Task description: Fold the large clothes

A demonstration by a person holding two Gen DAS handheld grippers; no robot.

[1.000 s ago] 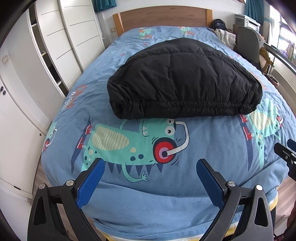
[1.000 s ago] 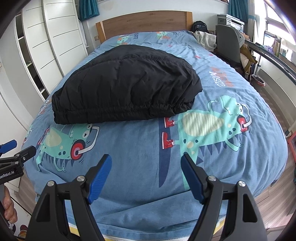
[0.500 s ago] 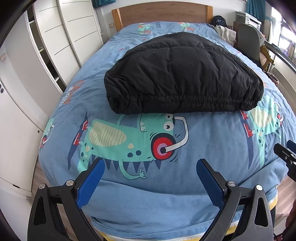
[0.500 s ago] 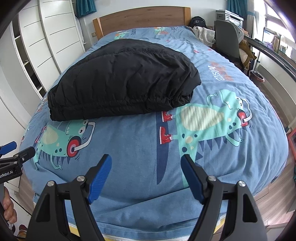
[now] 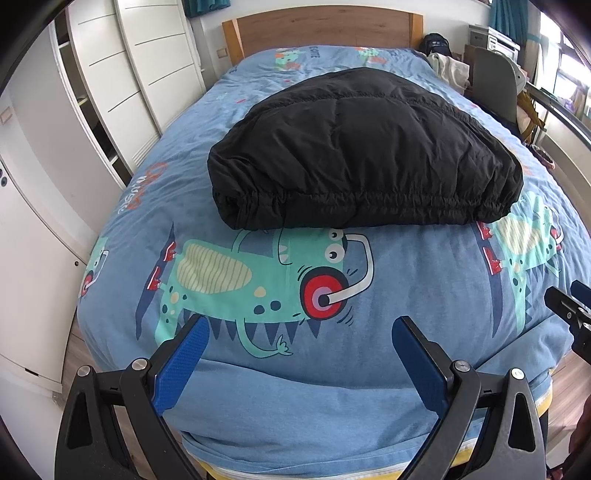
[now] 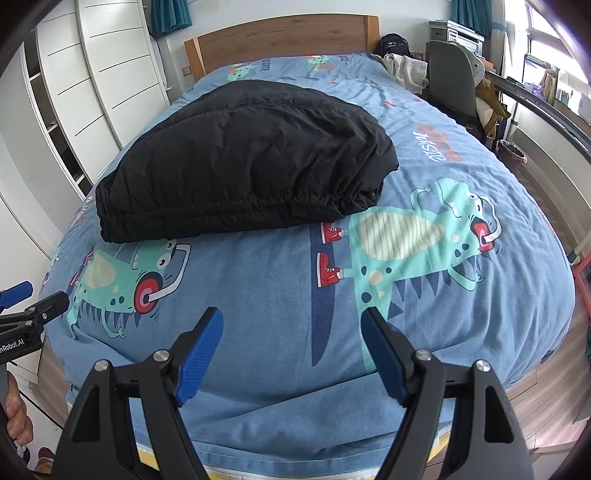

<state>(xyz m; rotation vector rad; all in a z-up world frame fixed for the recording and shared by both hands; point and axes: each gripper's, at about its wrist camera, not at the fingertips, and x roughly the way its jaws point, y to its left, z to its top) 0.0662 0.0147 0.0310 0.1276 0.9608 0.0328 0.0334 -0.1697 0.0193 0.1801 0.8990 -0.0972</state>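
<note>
A black puffy jacket lies folded in a thick bundle on the middle of the bed, its gathered hem facing me; it also shows in the right wrist view. My left gripper is open and empty above the bed's foot end, well short of the jacket. My right gripper is open and empty, also over the foot end. Each gripper's tip shows at the edge of the other's view: the right one and the left one.
The bed has a blue dinosaur-print cover and a wooden headboard. White wardrobes stand along the left. A grey chair with clothes, a desk and a red bin stand to the right. Wood floor surrounds the bed.
Both grippers have risen and tilted slightly down toward the bed, so the jacket sits lower in view. Both stay open. The jacket has not moved.
</note>
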